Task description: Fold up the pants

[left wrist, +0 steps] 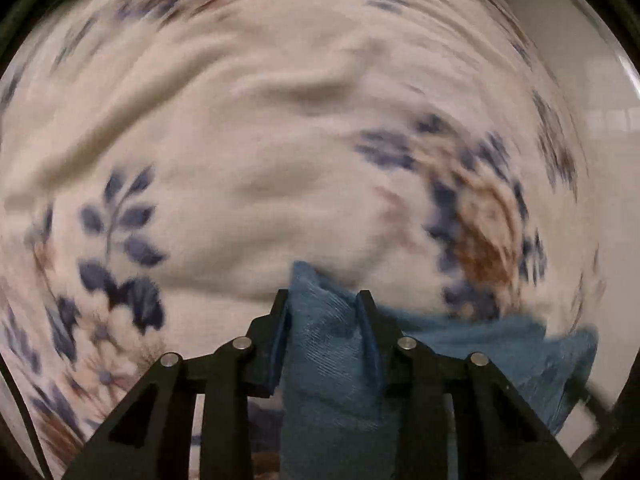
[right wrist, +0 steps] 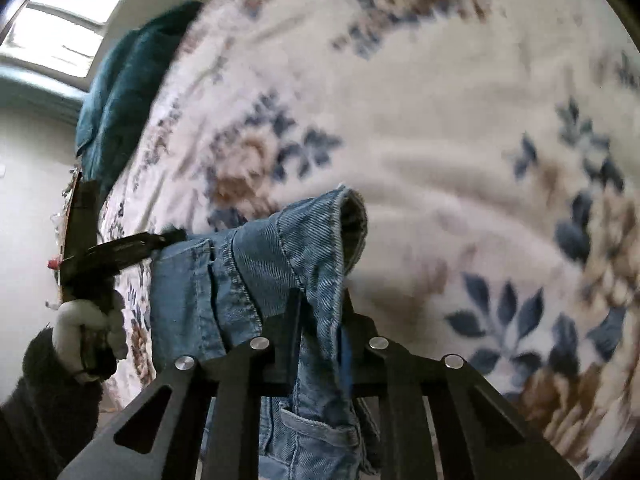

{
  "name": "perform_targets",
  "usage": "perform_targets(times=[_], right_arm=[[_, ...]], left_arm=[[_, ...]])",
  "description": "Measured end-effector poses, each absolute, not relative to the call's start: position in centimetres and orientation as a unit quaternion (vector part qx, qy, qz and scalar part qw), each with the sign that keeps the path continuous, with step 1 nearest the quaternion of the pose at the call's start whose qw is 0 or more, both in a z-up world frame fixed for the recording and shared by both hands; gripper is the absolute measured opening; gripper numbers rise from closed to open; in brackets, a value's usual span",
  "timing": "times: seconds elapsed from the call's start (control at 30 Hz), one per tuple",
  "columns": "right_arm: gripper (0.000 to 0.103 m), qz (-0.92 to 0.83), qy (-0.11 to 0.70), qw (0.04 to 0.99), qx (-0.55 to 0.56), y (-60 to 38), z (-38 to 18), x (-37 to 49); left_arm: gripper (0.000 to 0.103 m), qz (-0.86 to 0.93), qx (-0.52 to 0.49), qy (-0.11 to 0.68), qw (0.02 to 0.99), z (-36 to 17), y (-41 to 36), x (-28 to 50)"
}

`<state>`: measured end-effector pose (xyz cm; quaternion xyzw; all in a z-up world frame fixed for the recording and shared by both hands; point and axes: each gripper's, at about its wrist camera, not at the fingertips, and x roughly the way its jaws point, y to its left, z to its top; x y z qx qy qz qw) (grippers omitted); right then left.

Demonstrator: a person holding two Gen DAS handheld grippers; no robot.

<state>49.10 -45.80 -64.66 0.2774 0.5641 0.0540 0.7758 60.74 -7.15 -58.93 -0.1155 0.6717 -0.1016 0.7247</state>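
The pants are blue denim jeans (right wrist: 256,264), held up above a flowered bedspread (right wrist: 440,120). My right gripper (right wrist: 320,300) is shut on a fold of the jeans near the waistband, with a belt loop (right wrist: 308,424) hanging below. My left gripper (left wrist: 323,300) is shut on another bunch of the same jeans (left wrist: 328,352), which trail off to the right. The left gripper also shows in the right wrist view (right wrist: 168,236), gripping the far end of the denim, held by a gloved hand (right wrist: 88,336). The rest of the jeans is hidden below both views.
The cream bedspread with blue and brown flowers (left wrist: 280,140) fills both views. A dark teal pillow or blanket (right wrist: 128,96) lies at the bed's far left edge. A window (right wrist: 68,20) and pale wall sit beyond it.
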Motion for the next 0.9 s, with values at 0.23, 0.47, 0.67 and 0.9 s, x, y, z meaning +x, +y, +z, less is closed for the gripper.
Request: perform_targets(times=[0.23, 0.47, 0.67, 0.9], right_arm=[[0.042, 0.052, 0.622, 0.719, 0.307, -47.1, -67.9, 51.4], [0.065, 0.046, 0.619, 0.7, 0.354, -47.6, -69.0, 51.8], [0.03, 0.028, 0.614, 0.721, 0.32, -47.2, -69.0, 52.2], [0.022, 0.018, 0.612, 0.737, 0.287, -46.6, -67.7, 51.5]], left_arm=[[0.037, -0.095, -0.279, 0.672, 0.679, -59.4, -3.4, 60.7], [0.073, -0.12, -0.249, 0.7, 0.658, -58.6, -4.0, 61.0], [0.029, -0.15, -0.061, 0.678, 0.717, -58.3, -9.3, 60.7], [0.024, -0.05, -0.343, 0.662, 0.665, -60.4, -0.7, 61.6]])
